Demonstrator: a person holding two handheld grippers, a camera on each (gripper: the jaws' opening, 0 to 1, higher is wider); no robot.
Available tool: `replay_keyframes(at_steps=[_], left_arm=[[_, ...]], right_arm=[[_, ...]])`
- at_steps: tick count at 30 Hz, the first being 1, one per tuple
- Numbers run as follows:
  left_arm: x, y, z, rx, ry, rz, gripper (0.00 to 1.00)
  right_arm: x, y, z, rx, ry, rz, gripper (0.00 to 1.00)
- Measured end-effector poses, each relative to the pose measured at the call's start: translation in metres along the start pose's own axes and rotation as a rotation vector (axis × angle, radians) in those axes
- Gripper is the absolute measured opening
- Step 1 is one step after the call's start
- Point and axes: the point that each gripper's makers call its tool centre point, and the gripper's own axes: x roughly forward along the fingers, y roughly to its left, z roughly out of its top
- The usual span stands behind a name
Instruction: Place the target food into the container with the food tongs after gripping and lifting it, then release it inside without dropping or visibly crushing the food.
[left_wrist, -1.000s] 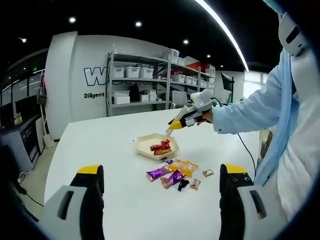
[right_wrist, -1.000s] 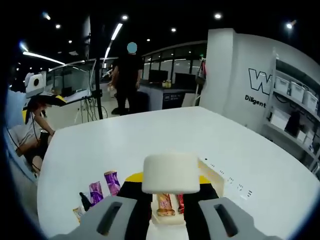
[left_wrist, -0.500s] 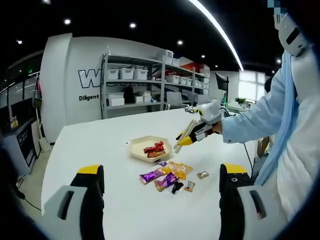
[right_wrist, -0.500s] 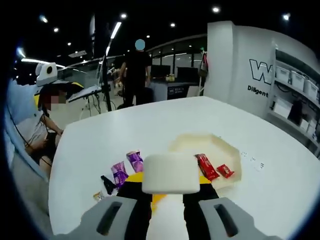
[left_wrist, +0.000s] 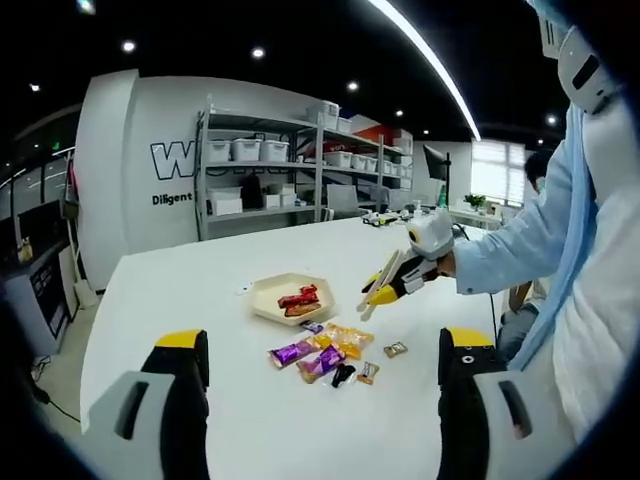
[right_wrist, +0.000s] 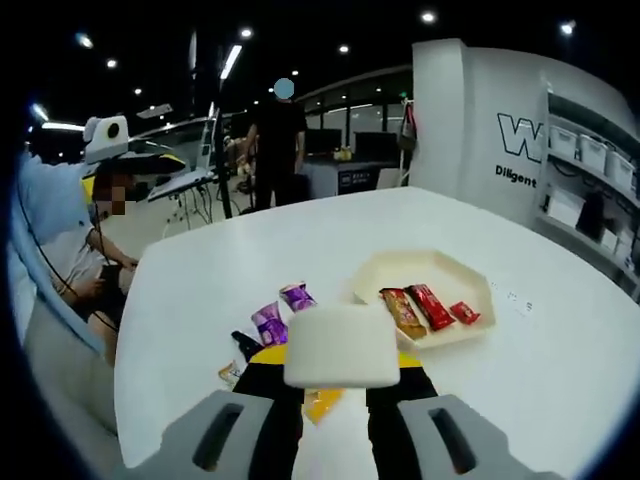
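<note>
**Tongs being drawn back from the tray toward the loose snacks**

On the white bench (left_wrist: 200, 300), the tray (left_wrist: 284, 298) is being seen with red and brown bars (left_wrist: 297, 299) lying inside it. Just beside it, nearer the camera, the loose snacks (left_wrist: 325, 353) are lying scattered: purple, orange and small dark packets. The left gripper (left_wrist: 322, 400) is being held low and well apart from everything, its jaws spread wide and gripping nothing.

A second ago the tongs (left_wrist: 383, 286) were being held over the tray; now they are being carried to the right of it, above the loose packets. From that, one placement is being judged as done and another packet as being sought.

In the right gripper view, the tray (right_wrist: 430, 300) is being shown to the right with three bars (right_wrist: 428, 306) in it, and the purple packets (right_wrist: 281, 310) to the left. The right gripper (right_wrist: 322, 425) is being kept clenched on the tongs (right_wrist: 322, 405). The tong tips appear slightly parted with nothing between them, though an orange packet is lying just behind them.
</note>
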Motion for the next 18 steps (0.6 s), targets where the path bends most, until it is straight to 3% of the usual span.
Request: replay_keyframes(at_steps=[18], left_arm=[[0.001, -0.01, 0.003, 0.006, -0.006, -0.015, 0.93]], right_arm=[[-0.021, 0.027, -0.036, 0.031, 0.024, 0.05, 0.18]])
